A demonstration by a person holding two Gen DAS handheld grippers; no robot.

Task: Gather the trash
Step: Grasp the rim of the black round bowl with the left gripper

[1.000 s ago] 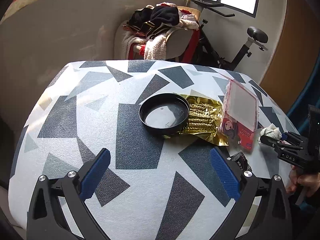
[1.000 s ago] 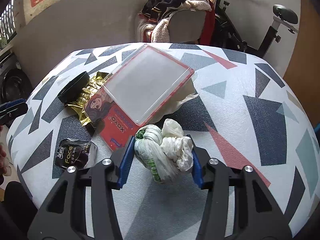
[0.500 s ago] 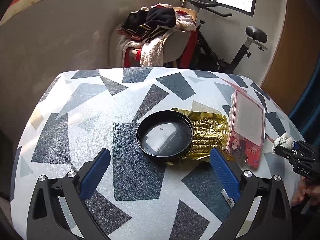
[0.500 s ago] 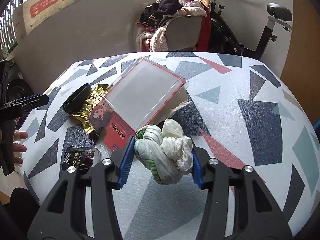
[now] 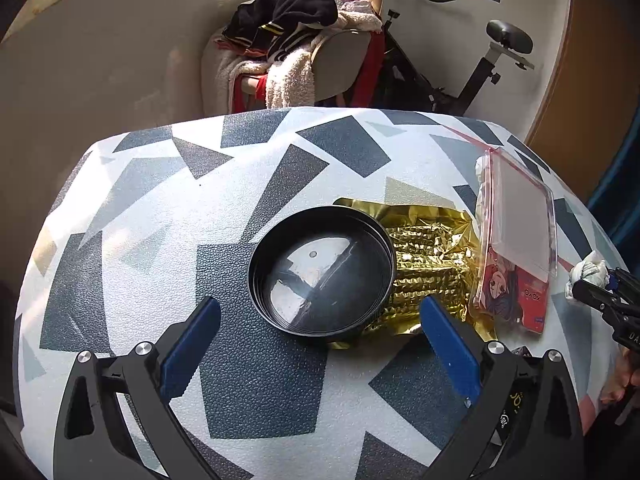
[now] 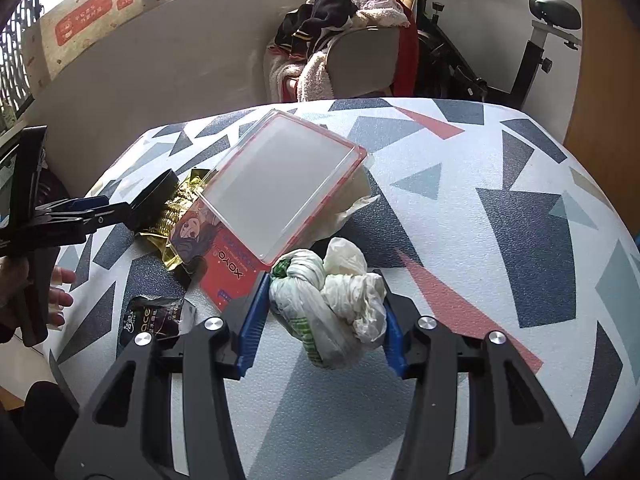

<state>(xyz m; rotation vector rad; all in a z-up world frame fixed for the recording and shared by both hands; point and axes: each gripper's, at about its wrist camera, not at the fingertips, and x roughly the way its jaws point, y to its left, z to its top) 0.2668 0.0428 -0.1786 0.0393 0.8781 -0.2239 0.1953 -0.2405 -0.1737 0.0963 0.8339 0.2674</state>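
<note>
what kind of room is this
Most likely a lived-in room at home: a chair heaped with clothes and an exercise bike stand behind a patterned table scattered with wrappers.

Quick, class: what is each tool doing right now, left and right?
Left tool: open, holding nothing, at the black lid.
Right tool: closed on the knotted plastic bag.
</note>
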